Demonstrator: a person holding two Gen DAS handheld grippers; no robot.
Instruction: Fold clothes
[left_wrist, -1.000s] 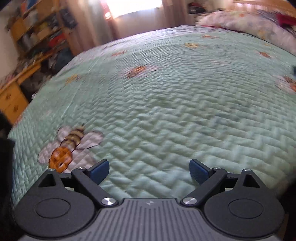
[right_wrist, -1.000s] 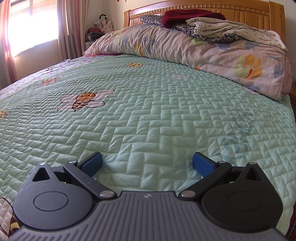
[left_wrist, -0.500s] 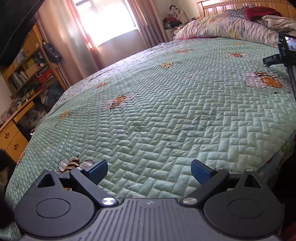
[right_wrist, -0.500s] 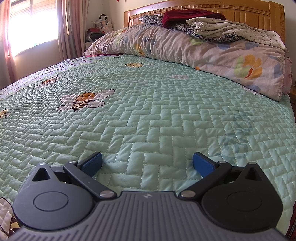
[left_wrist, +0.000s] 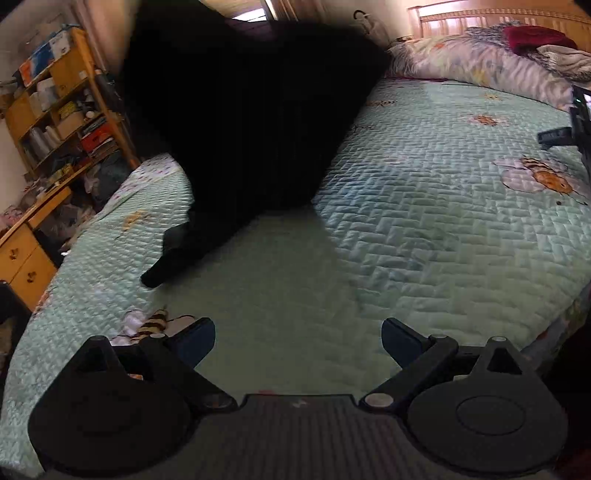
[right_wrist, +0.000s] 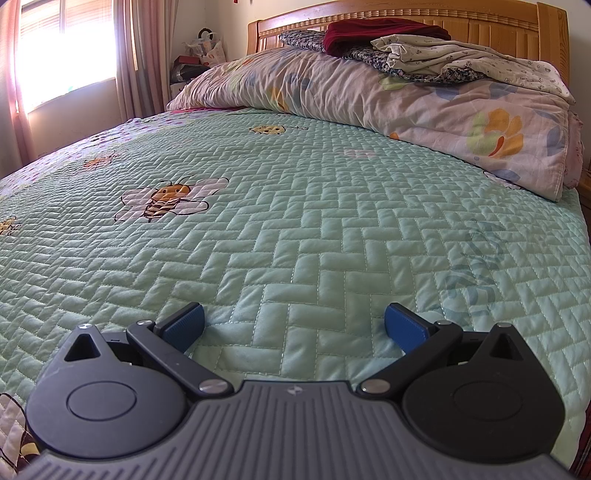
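Change: a large black cloth garment (left_wrist: 251, 122) has come into the left wrist view since half a second ago.
Garment axis: long, from upper centre down-left; narrow end (left_wrist: 159, 273) on the mint-green quilted bedspread (left_wrist: 424, 229).
Garment look: plain black, blurred, folds unreadable.
Left gripper (left_wrist: 297, 341): fingers wide, empty.
Right gripper (right_wrist: 293, 326): fingers wide, empty, low over bedspread.

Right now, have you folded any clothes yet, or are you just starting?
Just starting. Nothing looks folded yet. A black garment is landing on the green quilt, blurred and unspread. The left gripper and right gripper are both open, holding nothing. Spreading and folding are left, maybe the clothes heaped by the headboard too.
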